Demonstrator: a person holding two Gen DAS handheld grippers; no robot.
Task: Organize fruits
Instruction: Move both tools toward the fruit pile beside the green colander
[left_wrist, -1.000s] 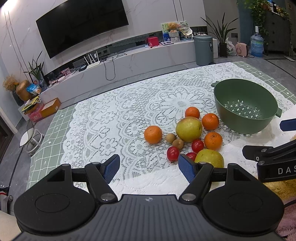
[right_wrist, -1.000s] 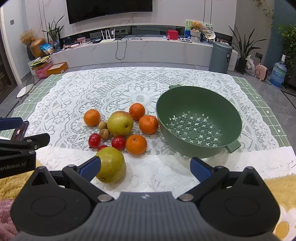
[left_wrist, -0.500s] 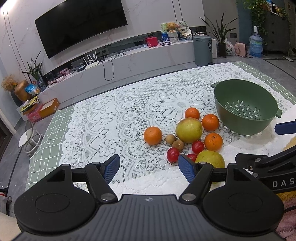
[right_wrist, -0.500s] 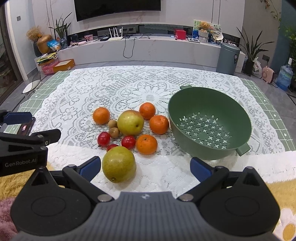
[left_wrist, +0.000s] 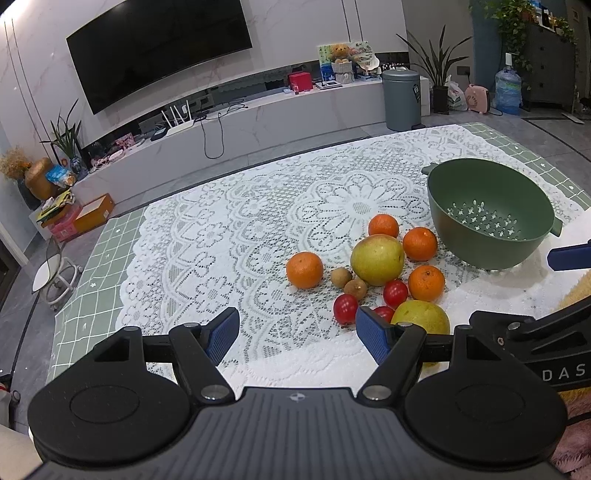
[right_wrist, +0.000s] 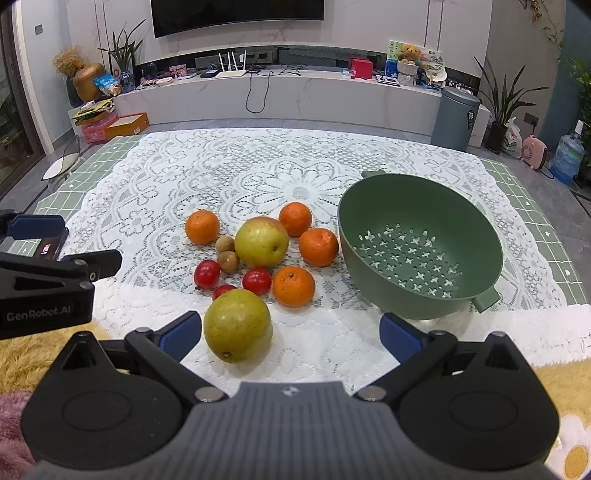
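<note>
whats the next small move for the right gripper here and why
Probably ease the right gripper forward and a little left, so its open fingers straddle the nearest green pear. The pear sits just ahead, closer to the left finger than centred. Nothing is held yet, and the green colander is empty.
</note>
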